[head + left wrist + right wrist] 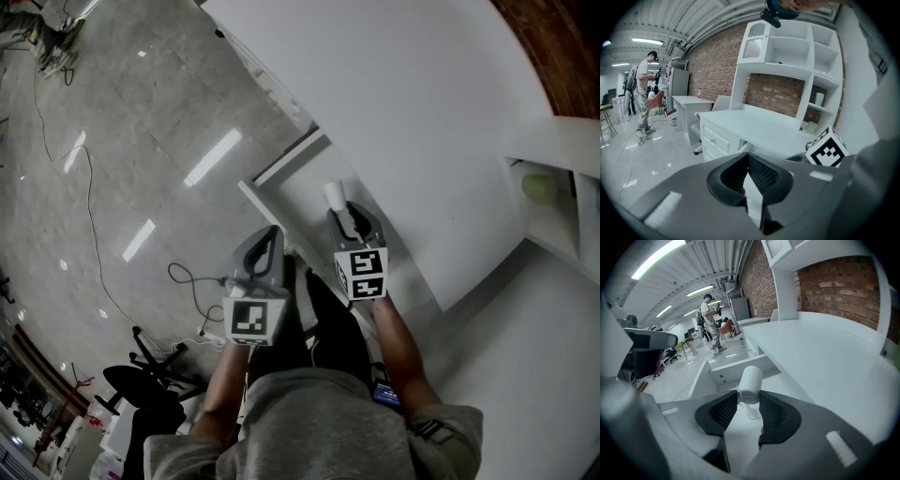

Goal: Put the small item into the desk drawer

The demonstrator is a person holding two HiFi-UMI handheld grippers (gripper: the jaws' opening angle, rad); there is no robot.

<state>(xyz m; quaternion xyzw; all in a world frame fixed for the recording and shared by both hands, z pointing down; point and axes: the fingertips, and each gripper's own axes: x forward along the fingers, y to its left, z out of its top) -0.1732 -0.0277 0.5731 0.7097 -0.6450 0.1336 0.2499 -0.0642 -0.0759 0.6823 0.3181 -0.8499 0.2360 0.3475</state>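
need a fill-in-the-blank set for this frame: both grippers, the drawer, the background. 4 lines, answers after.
1. The right gripper grips a small ____ cylinder.
2. The desk drawer stands ____, not shut.
3. The left gripper has its jaws together and holds ____.
4. The wall behind the desk is bare ____.

Missing words: white; open; nothing; brick.

Small white roll (751, 379): near end hiding inside right gripper (747, 404), blocking most of desk drawer (723, 372) interior beyond.
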